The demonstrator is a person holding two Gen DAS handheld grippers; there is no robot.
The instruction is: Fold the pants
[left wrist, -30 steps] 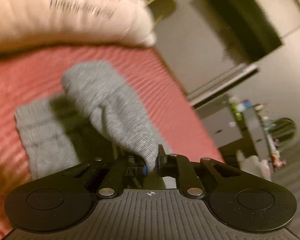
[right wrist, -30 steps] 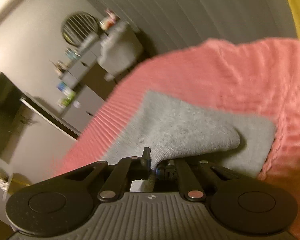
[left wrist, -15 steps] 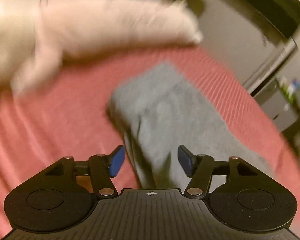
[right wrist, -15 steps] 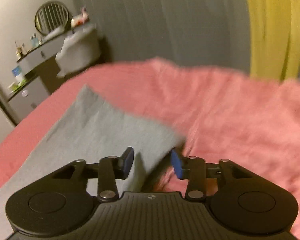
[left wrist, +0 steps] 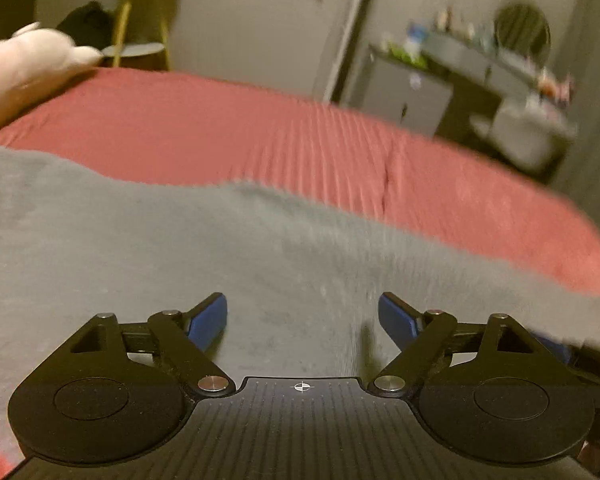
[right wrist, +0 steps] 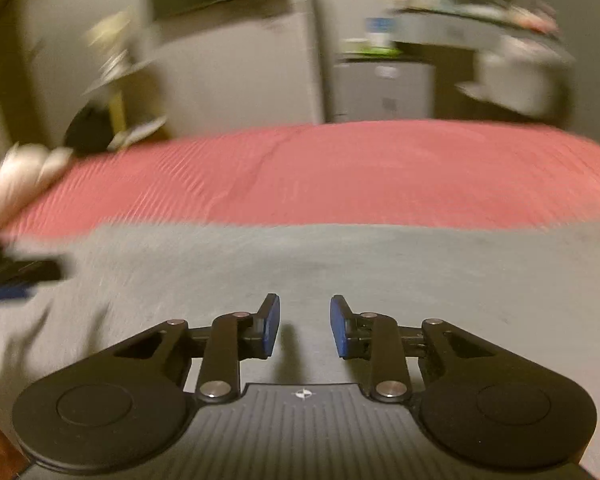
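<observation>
The grey pants (left wrist: 180,248) lie spread flat on the red bedspread (left wrist: 260,128). My left gripper (left wrist: 300,308) hovers low over the cloth. Its jaws stand wide and are still opening, with nothing pinched between them. In the right wrist view the same grey pants (right wrist: 340,264) fill the lower half. My right gripper (right wrist: 305,304) is over them, its jaws a small gap apart and closing, the blue pads (right wrist: 270,320) pressing on nothing. The left gripper's tip (right wrist: 16,276) shows blurred at that view's left edge.
A pale pillow (left wrist: 32,56) lies at the bed's far left corner. Behind it stands a yellow side table (left wrist: 140,20). A grey cabinet (left wrist: 412,92) and a cluttered shelf stand beyond the bed's far edge. The red bedspread (right wrist: 340,168) extends past the pants.
Both grippers let go of the grey fabric they were pinching, and their jaws opened. Both hands swung sideways and rolled level. The pants, lifted in a fold before, now lie flat.
</observation>
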